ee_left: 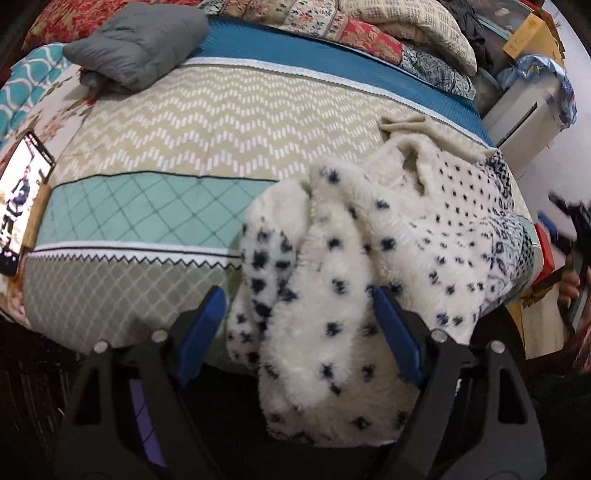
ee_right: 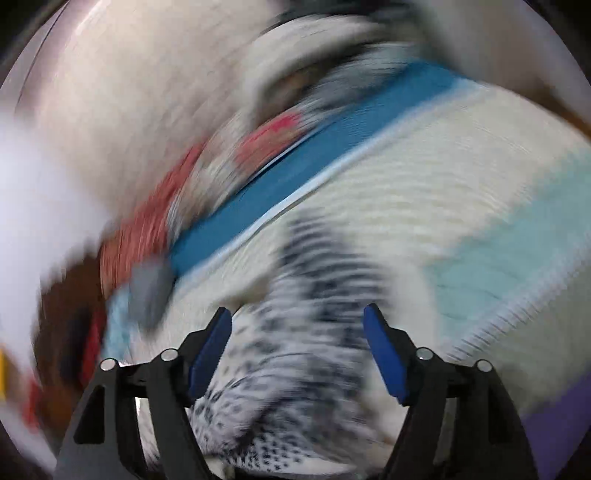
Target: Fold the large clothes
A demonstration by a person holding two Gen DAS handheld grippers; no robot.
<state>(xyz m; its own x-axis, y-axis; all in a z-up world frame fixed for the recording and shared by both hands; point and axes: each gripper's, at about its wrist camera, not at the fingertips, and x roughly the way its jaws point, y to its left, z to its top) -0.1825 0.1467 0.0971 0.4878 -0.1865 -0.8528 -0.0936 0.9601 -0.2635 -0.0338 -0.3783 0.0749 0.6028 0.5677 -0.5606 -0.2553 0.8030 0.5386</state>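
Nearest, bottom centre of left wrist view: left gripper (ee_left: 299,325) w/ jaws spread wide, released, straddling a hanging lobe of the fleece garment (ee_left: 332,295); blue pads (ee_left: 201,332) stand clear of the pile on the left side, right pad looks to brush it, no clamp evident. Garment is white fleece w/ dark spots, bunched at bed's near edge, lower centre to right of frame, part draped over the edge, a printed lining showing at right. Judged: gripper is positioned to take an edge for spreading before any fold; fold not begun. Right wrist view heavily blurred; right gripper (ee_right: 297,343) also released, jaws apart, spotted garment (ee_right: 295,369) beneath and between them, nothing pinched as far as blur allows. Mid-frame: patterned bedspread (ee_left: 184,122), mostly bare, apparently the folding surface. Far left edge: phone (ee_left: 22,199) w/ lit screen. Upper left: folded grey item (ee_left: 136,44), set aside. Top: piled quilts (ee_left: 369,29).
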